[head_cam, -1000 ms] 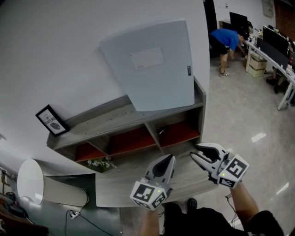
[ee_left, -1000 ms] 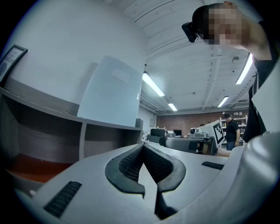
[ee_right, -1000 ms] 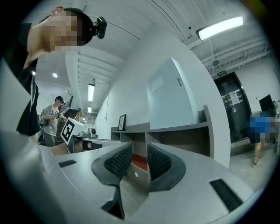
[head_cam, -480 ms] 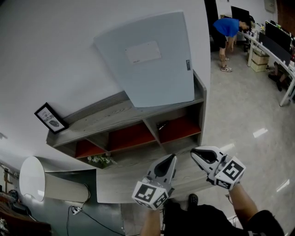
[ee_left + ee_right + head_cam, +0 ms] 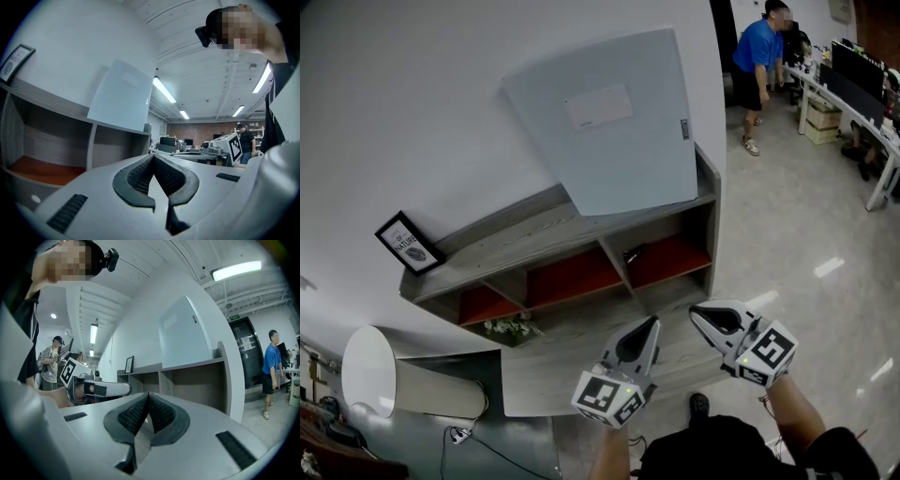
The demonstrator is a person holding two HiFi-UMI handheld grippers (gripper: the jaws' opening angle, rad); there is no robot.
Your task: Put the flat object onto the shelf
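Flat object [image 5: 614,122] is seen standing on the shelf [image 5: 506,239] top, leant on the wall [image 5: 412,94], long axis upright, far ahead. Left hand-held gripper [image 5: 648,324] and right hand-held gripper [image 5: 699,313] are closed, empty; right is judged nearer.

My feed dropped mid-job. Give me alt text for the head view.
A large pale flat panel stands on top of the wooden shelf unit, leaning against the white wall. Nearer the camera, the left gripper and right gripper are both shut and empty. A small framed picture sits at the shelf's left end.
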